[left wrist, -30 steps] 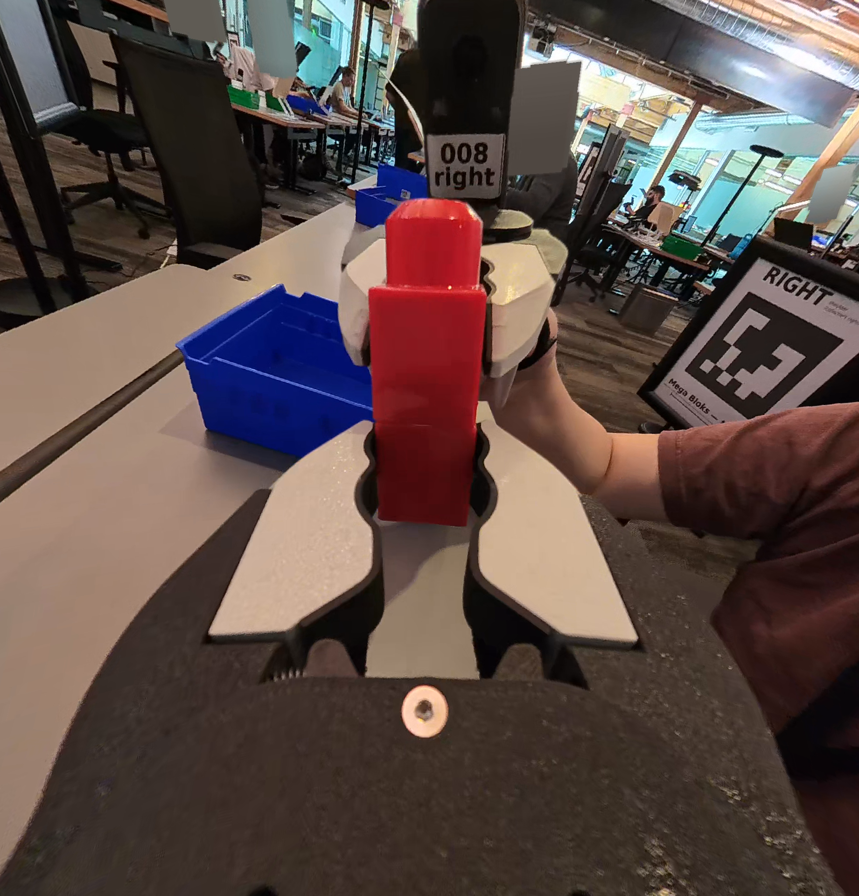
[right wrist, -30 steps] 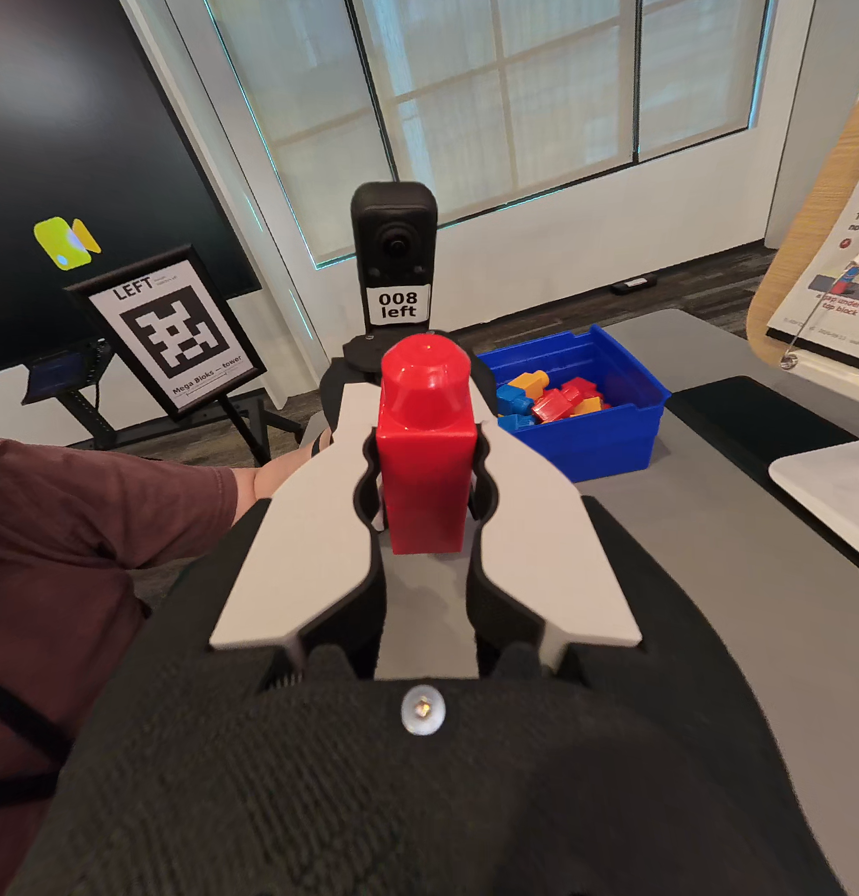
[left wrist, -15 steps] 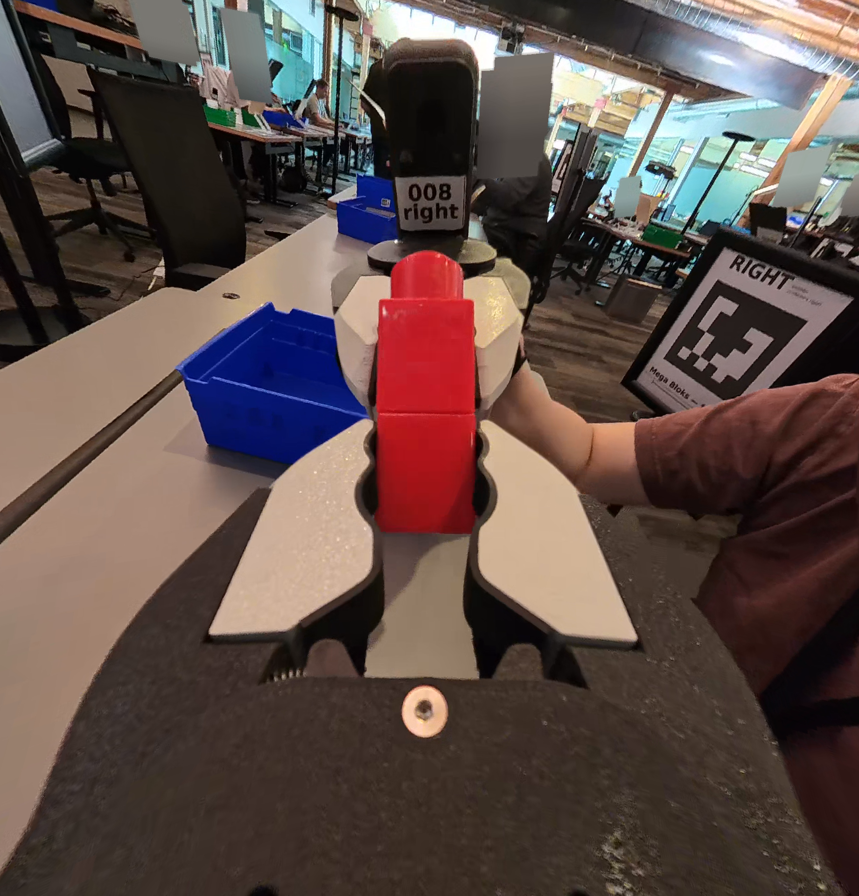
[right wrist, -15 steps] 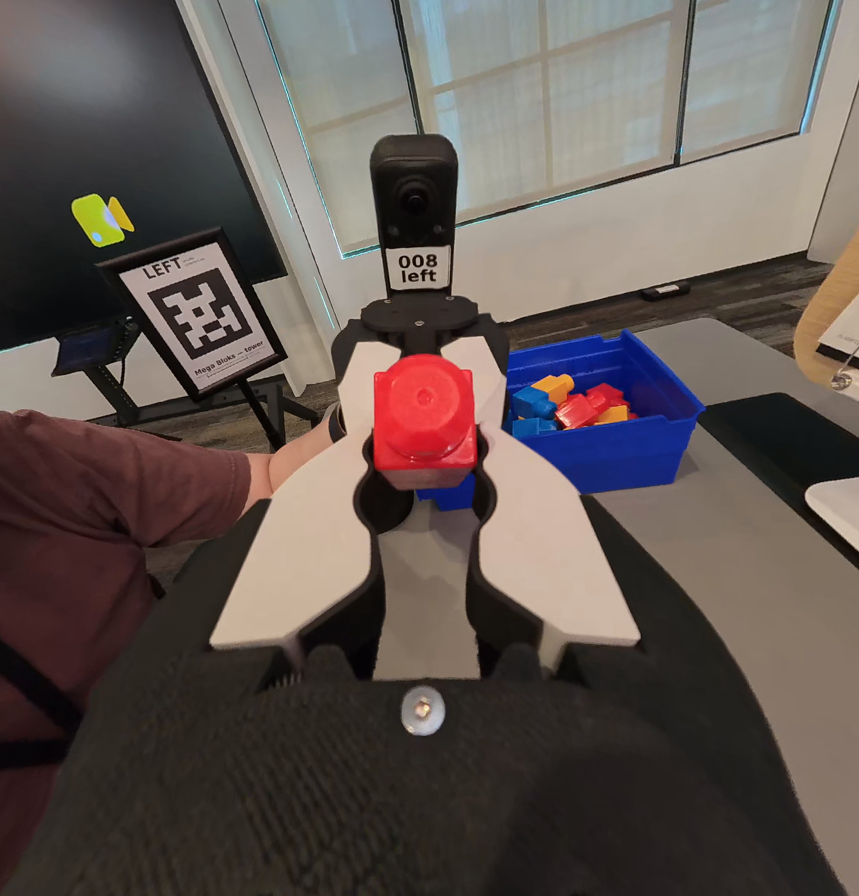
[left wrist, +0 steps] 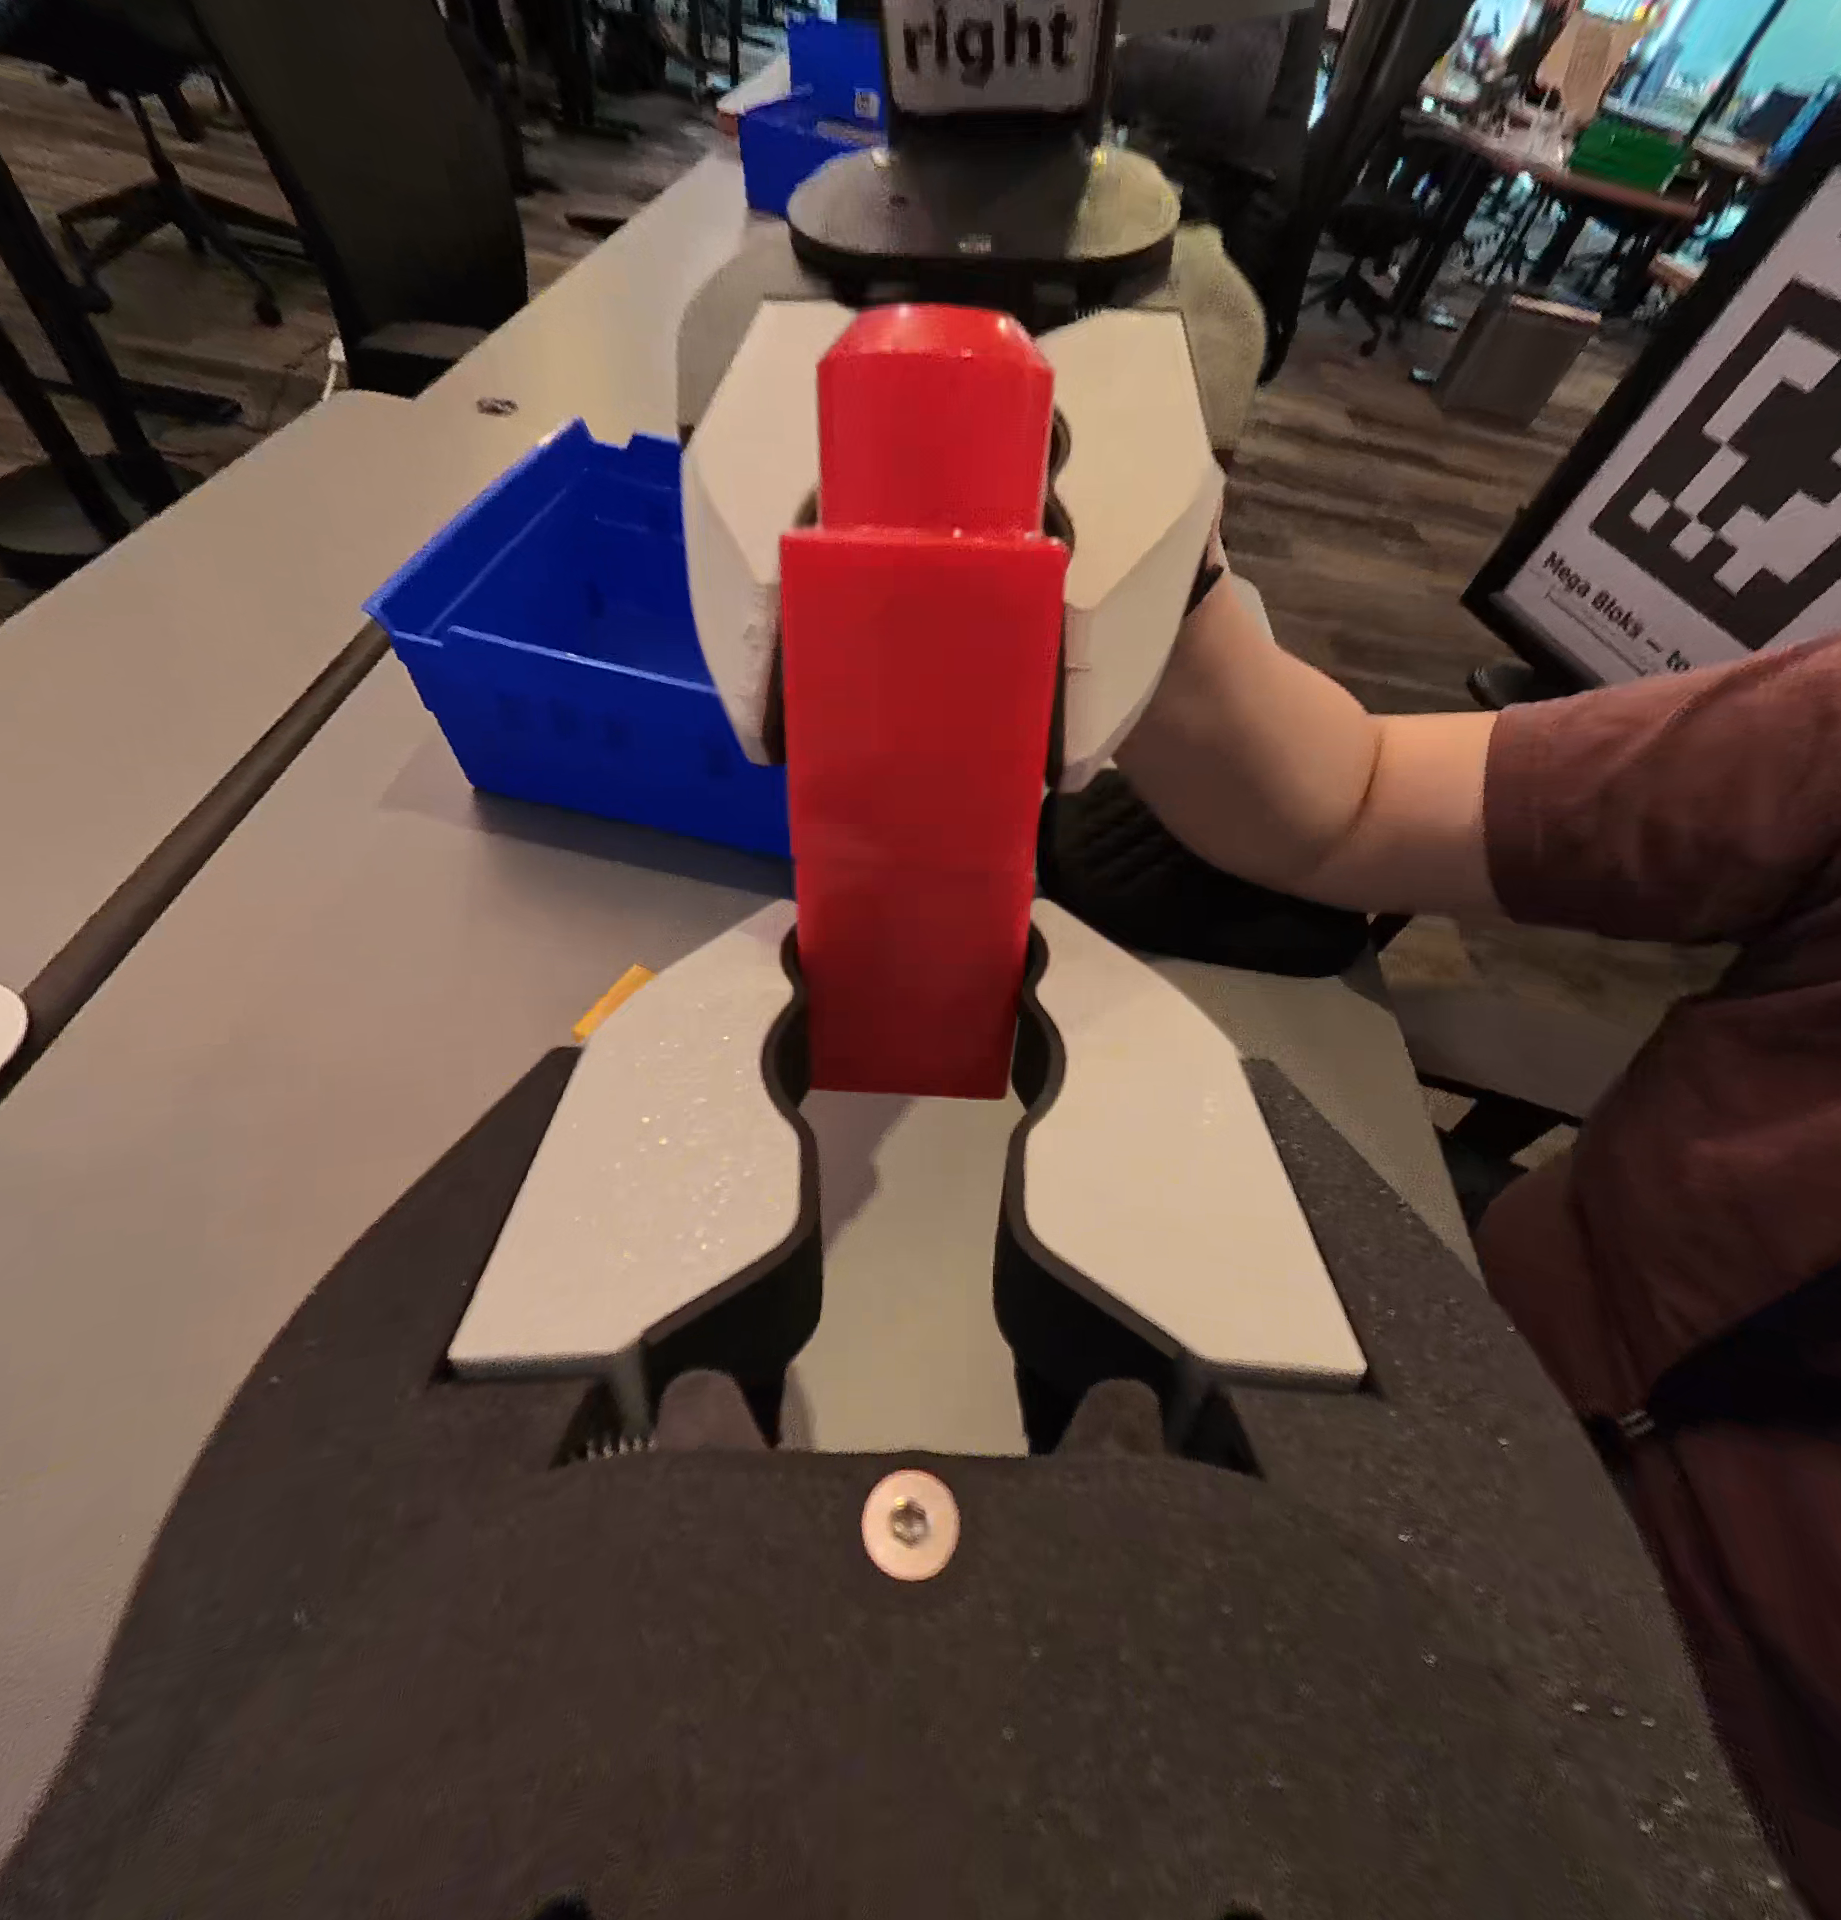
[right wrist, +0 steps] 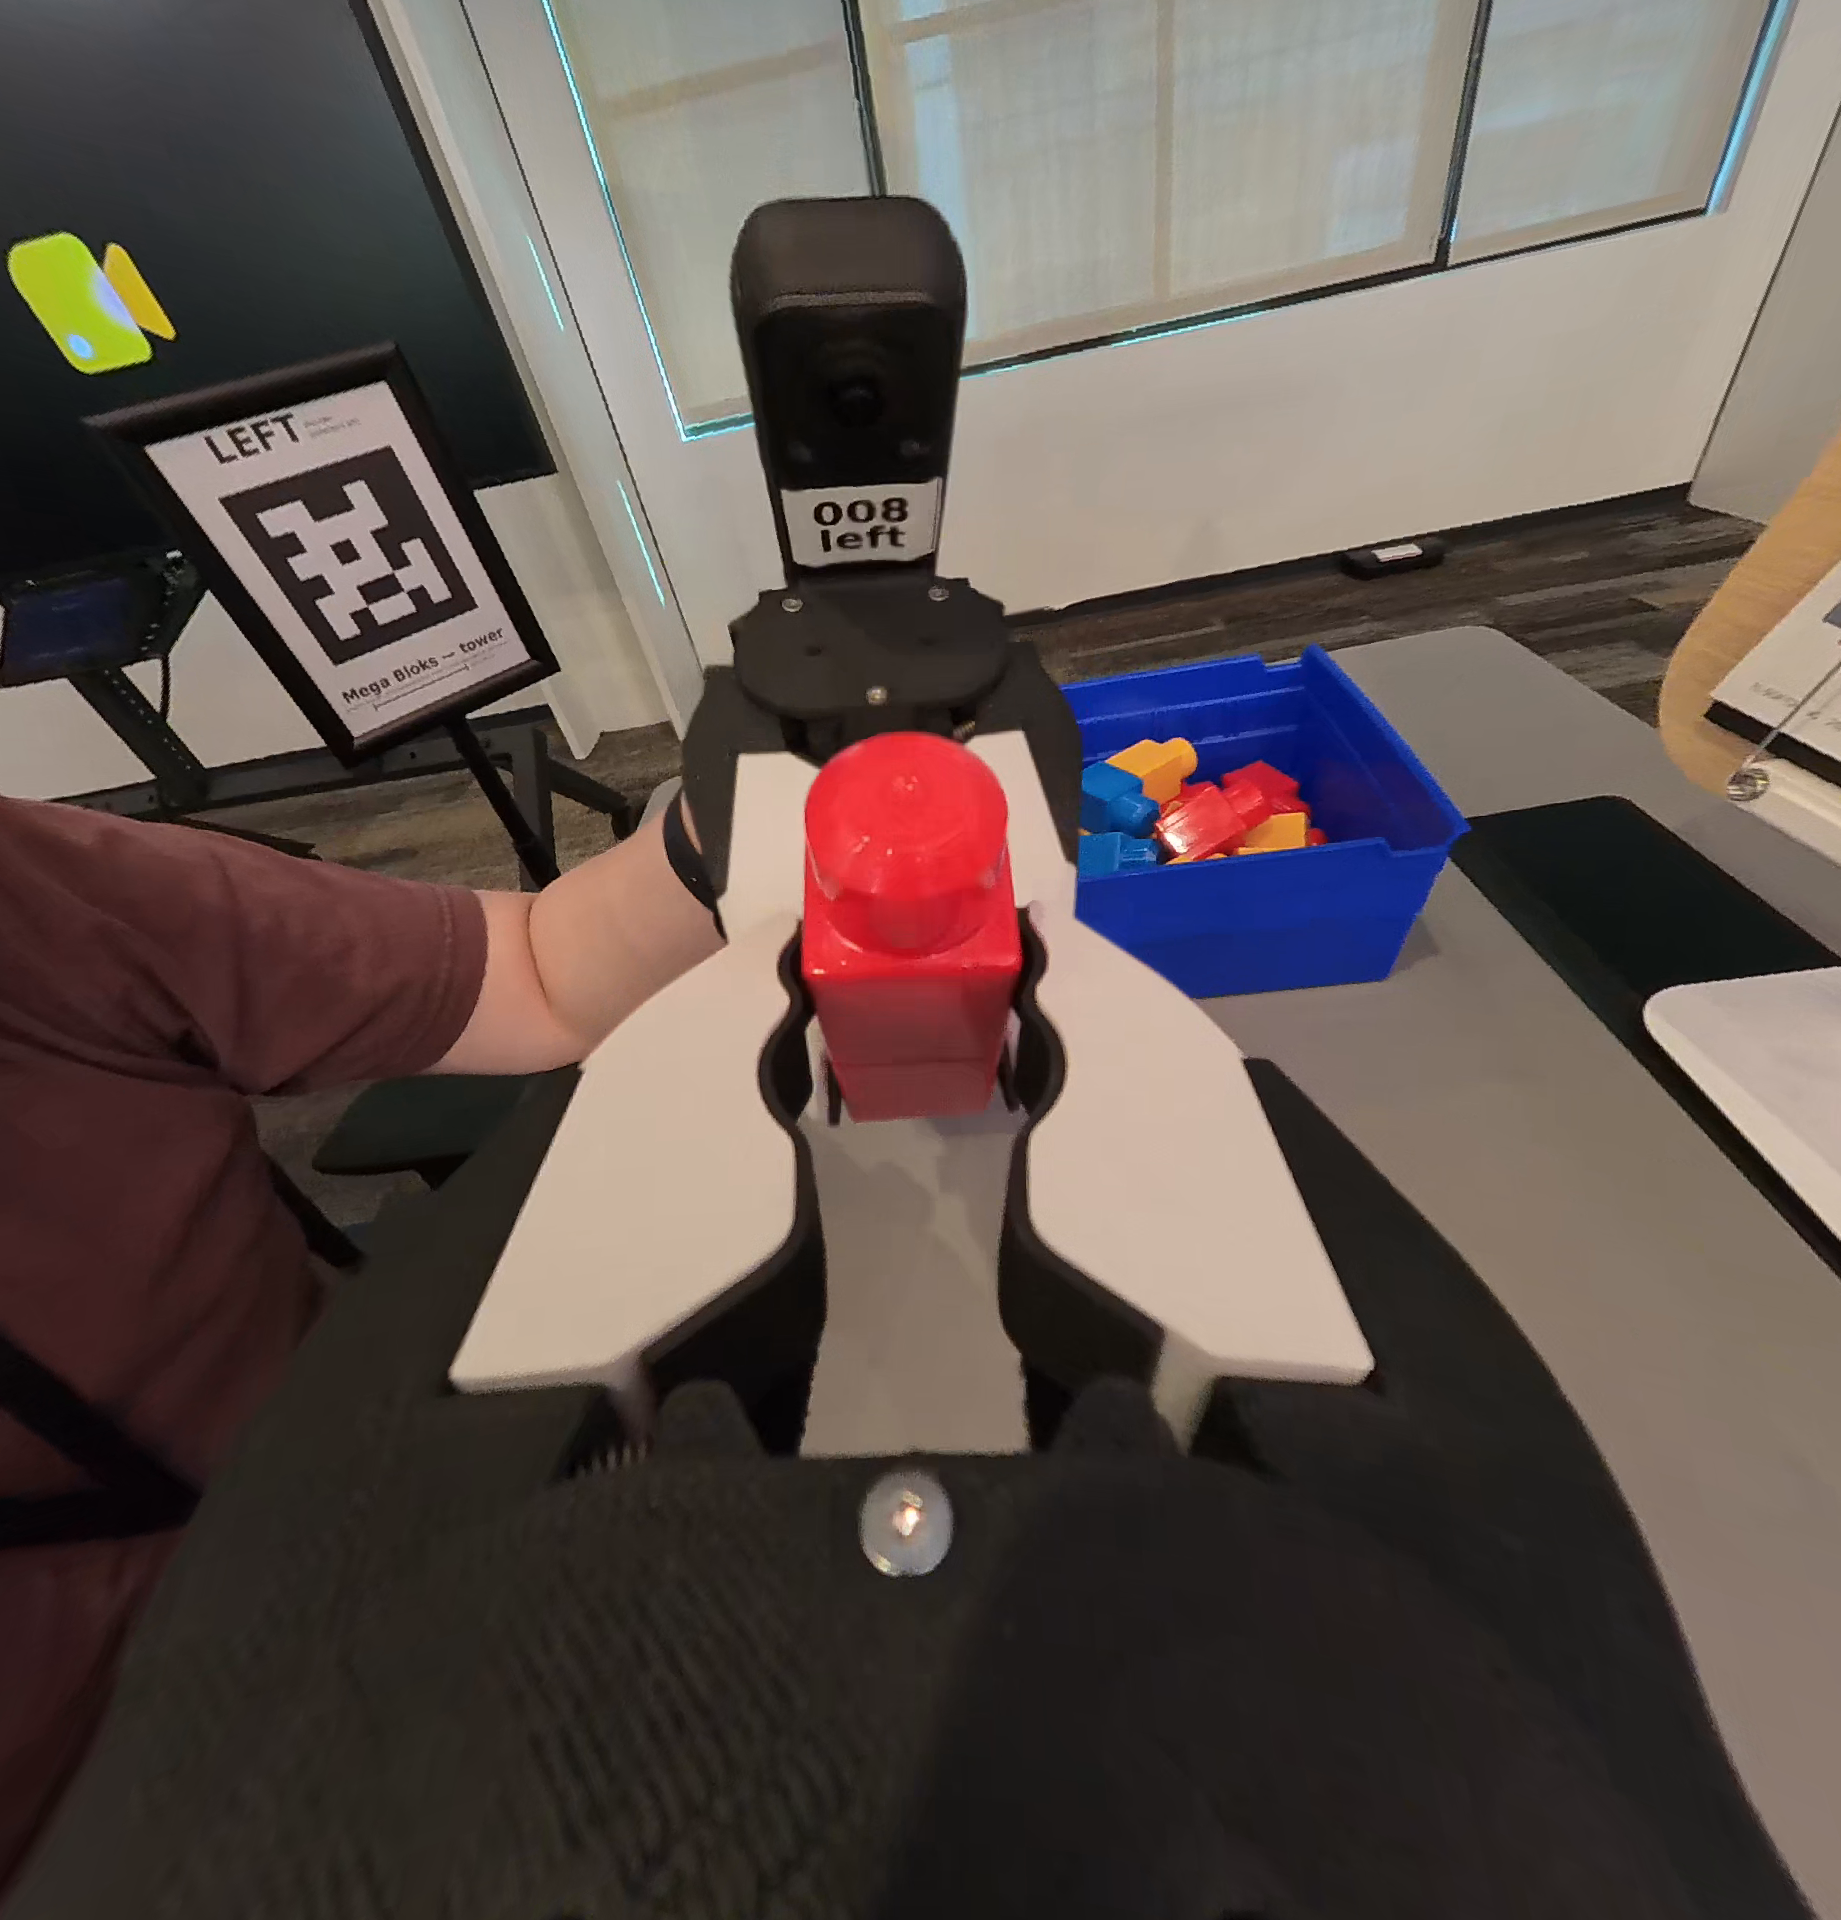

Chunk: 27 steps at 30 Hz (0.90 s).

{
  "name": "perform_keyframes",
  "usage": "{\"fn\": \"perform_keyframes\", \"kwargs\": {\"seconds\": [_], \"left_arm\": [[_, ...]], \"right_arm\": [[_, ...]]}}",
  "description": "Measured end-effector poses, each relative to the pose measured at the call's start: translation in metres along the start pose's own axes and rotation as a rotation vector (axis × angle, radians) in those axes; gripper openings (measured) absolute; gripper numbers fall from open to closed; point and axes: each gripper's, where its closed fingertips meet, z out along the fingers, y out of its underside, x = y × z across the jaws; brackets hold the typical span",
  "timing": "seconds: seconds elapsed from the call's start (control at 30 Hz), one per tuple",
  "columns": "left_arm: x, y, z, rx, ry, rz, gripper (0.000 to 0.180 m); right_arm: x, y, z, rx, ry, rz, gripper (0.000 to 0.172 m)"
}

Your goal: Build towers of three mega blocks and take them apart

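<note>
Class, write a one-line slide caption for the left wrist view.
Two handheld grippers, left gripper low, right gripper high, clamp stacked red blocks beside a blue bin.

The red blocks (right wrist: 911,956) clamped in my left claw (left wrist: 911,1023) and my right claw (right wrist: 911,1023) were smooth, glossy plastic, the top stud catching the light. My fingers (left wrist: 677,1153) wore flat, matt grey plates, faintly speckled, over rough, grainy black bodies with a shiny metal screw (left wrist: 909,1525). The blue bin (right wrist: 1300,904) looked like hard, slightly shiny plastic, the table (left wrist: 272,1039) a smooth matt grey. My sleeve (left wrist: 1716,790) was soft maroon cloth.
</note>
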Motion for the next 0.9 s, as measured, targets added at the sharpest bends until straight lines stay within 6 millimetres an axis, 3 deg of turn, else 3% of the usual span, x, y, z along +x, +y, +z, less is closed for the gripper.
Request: {"fn": "perform_keyframes", "kwargs": {"seconds": [0.17, 0.23, 0.33, 0.9], "left_arm": [[0.004, -0.004, 0.003, 0.031, 0.035, -0.025, 0.035], [0.007, -0.006, 0.003, 0.043, 0.061, -0.037, 0.035], [0.005, -0.005, 0.007, 0.045, 0.049, -0.049, 0.035], [0.011, 0.000, 0.014, 0.033, 0.133, -0.085, 0.035]], "right_arm": [[-0.002, -0.008, -0.001, 0.058, -0.020, 0.017, 0.037], [-0.002, -0.014, -0.002, 0.106, -0.032, 0.060, 0.052], [-0.002, -0.015, -0.003, 0.121, -0.045, 0.070, 0.037], [-0.003, -0.007, -0.002, 0.064, -0.052, 0.056, 0.037]]}}
